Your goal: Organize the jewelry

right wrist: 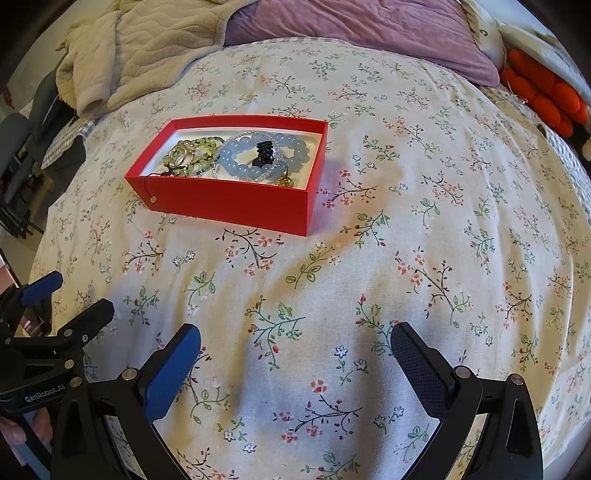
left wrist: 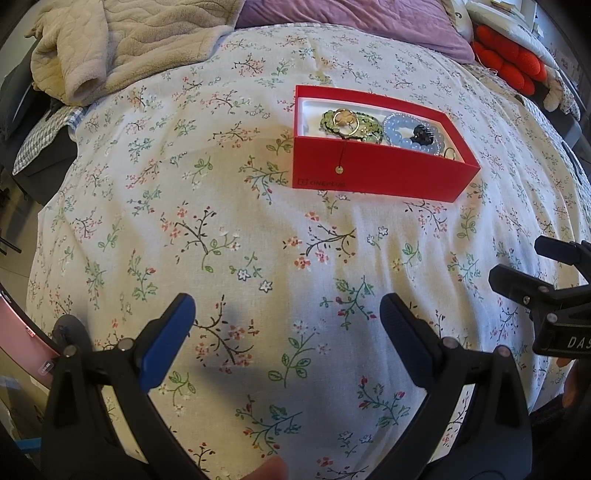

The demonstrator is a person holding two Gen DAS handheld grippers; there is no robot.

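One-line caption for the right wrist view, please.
Open right gripper hovers over a floral bedspread, facing a red box holding bead bracelets.

Floral bedspread [right wrist: 424,229] covers bed; beige quilted blanket [right wrist: 155,48], purple pillow [right wrist: 369,33] at head.

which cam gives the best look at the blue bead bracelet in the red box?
Right wrist. There the blue bead bracelet shows as a nearly full ring inside the red box, with a black item lying on it. In the left wrist view the box's near wall hides the lower part of the bracelet.
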